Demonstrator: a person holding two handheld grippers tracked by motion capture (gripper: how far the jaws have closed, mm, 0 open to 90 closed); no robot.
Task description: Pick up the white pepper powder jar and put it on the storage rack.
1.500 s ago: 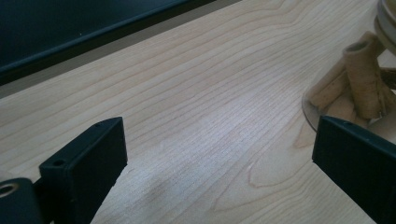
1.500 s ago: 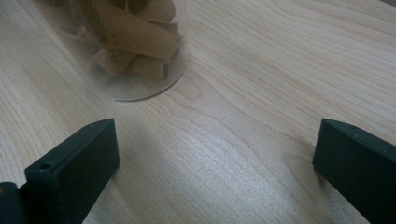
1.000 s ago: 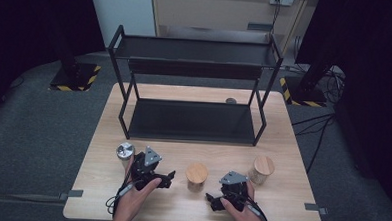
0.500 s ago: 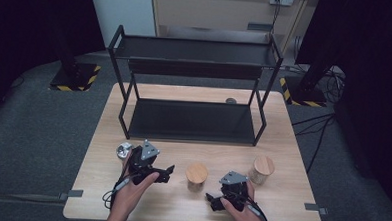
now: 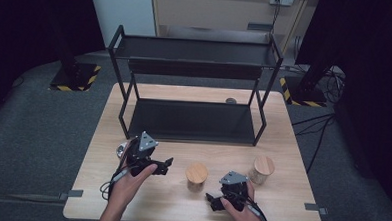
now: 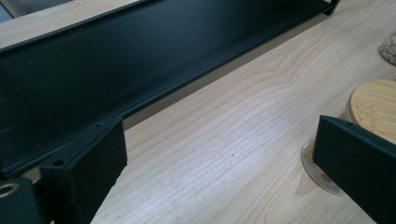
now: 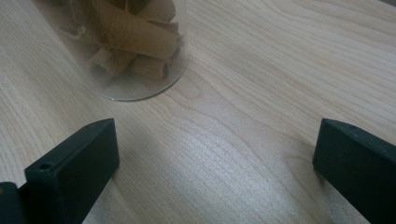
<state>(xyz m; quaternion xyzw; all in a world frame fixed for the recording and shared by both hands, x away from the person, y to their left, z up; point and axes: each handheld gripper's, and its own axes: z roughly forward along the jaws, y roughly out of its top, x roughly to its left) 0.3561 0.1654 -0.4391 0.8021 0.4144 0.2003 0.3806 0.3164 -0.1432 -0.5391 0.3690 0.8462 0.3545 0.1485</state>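
two grippers, left gripper [image 5: 165,165] and right gripper [image 5: 211,201], stand released, holding nothing. the jar [image 5: 196,176] sits between them, just ahead of the right jaws; a hasty sideways approach could tip it over.

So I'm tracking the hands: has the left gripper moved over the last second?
Yes. The left gripper has slid forward toward the black shelf rack and now covers most of the metal-lidded jar.
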